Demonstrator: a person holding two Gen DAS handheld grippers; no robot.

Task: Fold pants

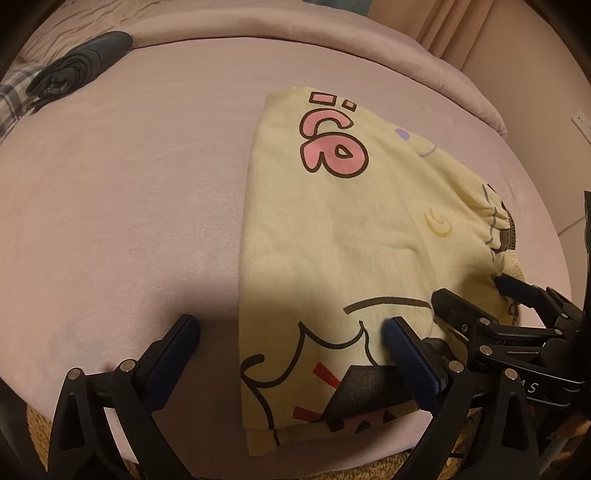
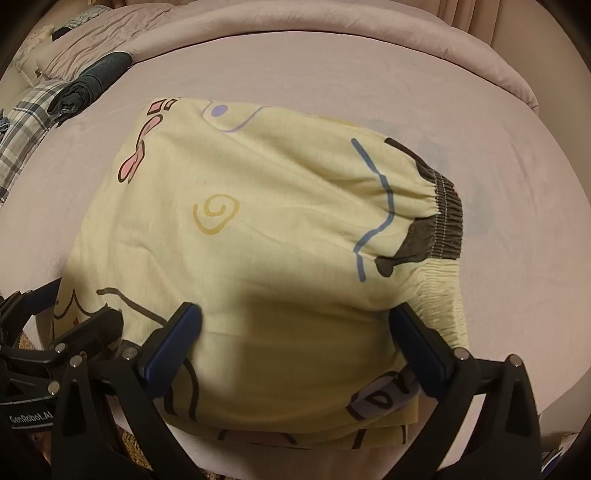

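Note:
Pale yellow pants (image 1: 351,229) with cartoon prints lie folded into a compact stack on the pink bed sheet (image 1: 129,184). Their dark elastic waistband (image 2: 439,218) faces right in the right wrist view. My left gripper (image 1: 291,328) is open near the front edge of the bed; the left border of the pants (image 2: 258,229) runs between its fingers. The right gripper (image 2: 295,314) is open wide above the near part of the stack, its right finger beside the gathered yellow waistband. Each gripper also shows in the other's view: the right gripper (image 1: 476,295) and the left gripper (image 2: 77,306).
A rolled dark grey garment (image 1: 81,62) and a plaid cloth (image 1: 14,99) lie at the far left of the bed. A bunched pink duvet (image 1: 332,40) runs along the far edge, a curtain (image 1: 461,26) hangs behind it. A fluffy rug (image 1: 37,417) lies below the front edge.

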